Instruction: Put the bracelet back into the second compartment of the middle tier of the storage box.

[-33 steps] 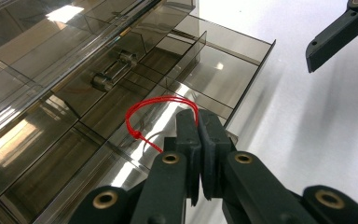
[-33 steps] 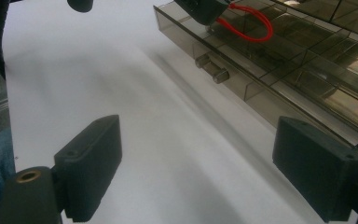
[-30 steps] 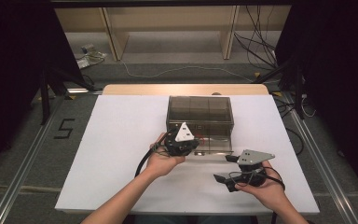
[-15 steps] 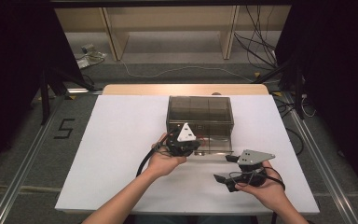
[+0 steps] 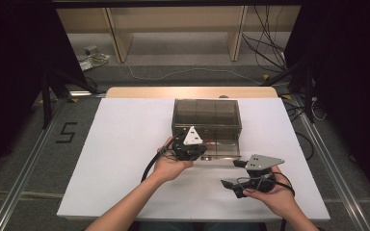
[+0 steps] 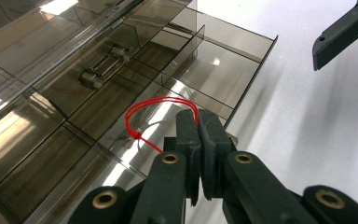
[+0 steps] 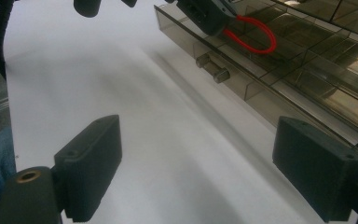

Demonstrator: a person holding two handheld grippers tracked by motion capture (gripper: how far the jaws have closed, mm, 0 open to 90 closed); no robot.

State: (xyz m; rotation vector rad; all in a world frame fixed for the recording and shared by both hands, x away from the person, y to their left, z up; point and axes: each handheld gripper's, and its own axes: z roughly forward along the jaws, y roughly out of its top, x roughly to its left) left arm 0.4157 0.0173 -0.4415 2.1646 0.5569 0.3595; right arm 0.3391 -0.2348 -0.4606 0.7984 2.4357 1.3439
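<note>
While the left gripper [image 6: 199,122] pinches the red string loop [image 6: 154,106] over the open drawer [image 6: 223,74] — right gripper [image 7: 196,172] wide open, empty — the thin loop could slip free.

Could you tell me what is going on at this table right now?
A person is working with a hand-held gripper in each hand at a smoky clear drawer box on the white table. The left hand-held gripper is shut on a red string loop, holding it over the divided compartments of the pulled-out drawer. The right hand-held gripper waits open over the table, beside the drawer's front and holding nothing.
</note>
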